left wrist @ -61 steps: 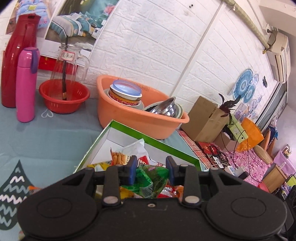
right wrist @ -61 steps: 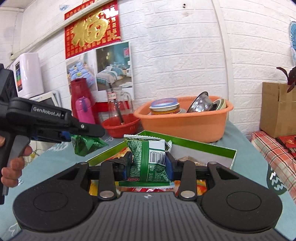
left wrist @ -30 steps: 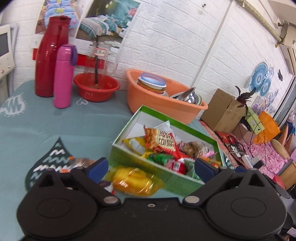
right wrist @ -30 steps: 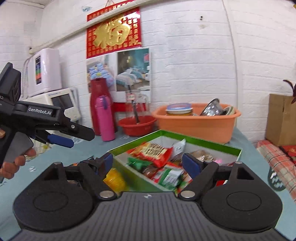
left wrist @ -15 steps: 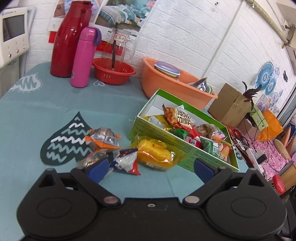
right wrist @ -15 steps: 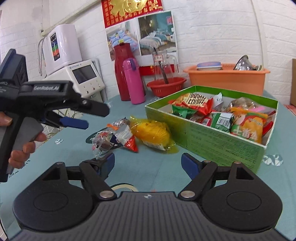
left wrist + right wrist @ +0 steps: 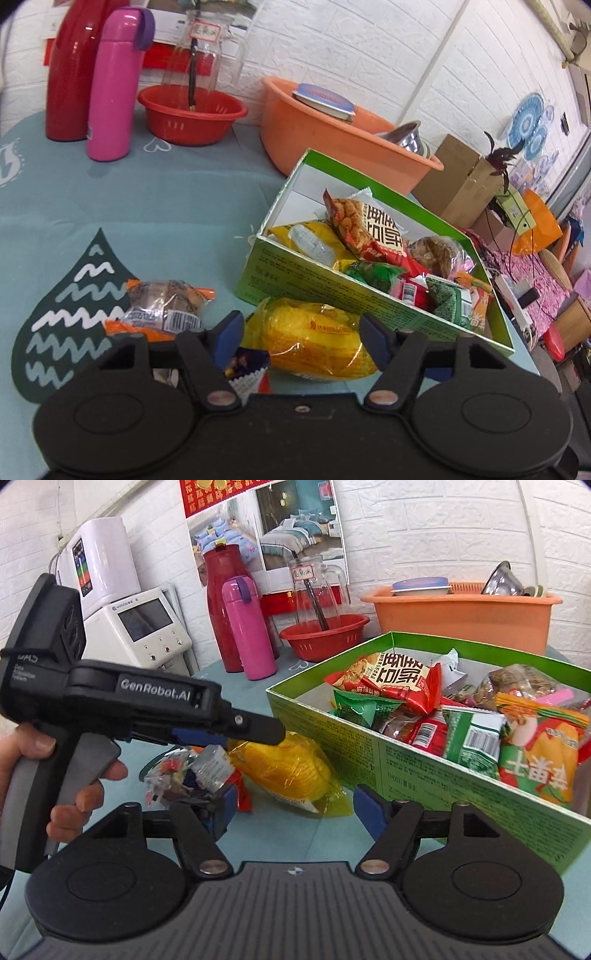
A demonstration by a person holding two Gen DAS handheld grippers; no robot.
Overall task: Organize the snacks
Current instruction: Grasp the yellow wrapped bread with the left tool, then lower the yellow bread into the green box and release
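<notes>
Left gripper (image 7: 302, 334) wide open, empty, above yellow snack bag (image 7: 312, 338) beside green box (image 7: 321, 291); soft, crinkly, slippery; best pinched mid-body.

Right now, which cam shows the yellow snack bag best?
Left wrist: the yellow snack bag lies centred between the open jaws, beside the green box, label readable. Right wrist shows it side-on, partly hidden behind the left gripper.

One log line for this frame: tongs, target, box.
left tongs open, over yellow snack | right tongs open, empty | green box part-filled
</notes>
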